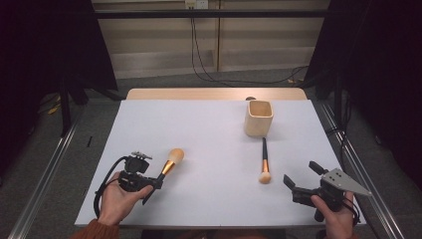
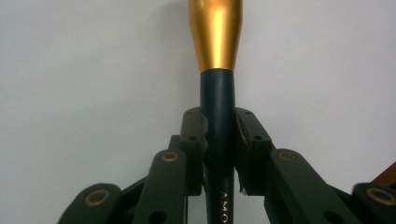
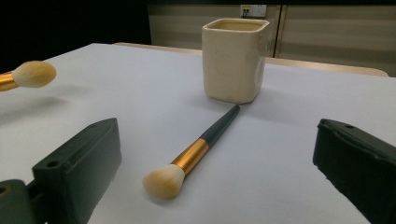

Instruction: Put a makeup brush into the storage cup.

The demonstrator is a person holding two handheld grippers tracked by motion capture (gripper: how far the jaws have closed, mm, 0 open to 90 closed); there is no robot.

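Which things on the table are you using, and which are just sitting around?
In use:
- left gripper, shut on the held brush
- other brush, lying on the table before the open right gripper
- cup, probably where the brushes go

Just there:
- wall socket
- floor cables

In the left gripper view the held brush [image 2: 217, 93] is cut off by the top edge at its gold ferrule, so the bristles are out of frame, and its lower handle is hidden between the jaws of the left claw [image 2: 219, 135]. The lettering on the handle runs off the bottom edge and cannot be read whole. In the right gripper view the same brush [image 3: 28, 74] is cut by the left edge. The inside of the cup [image 1: 259, 117] cannot be seen.
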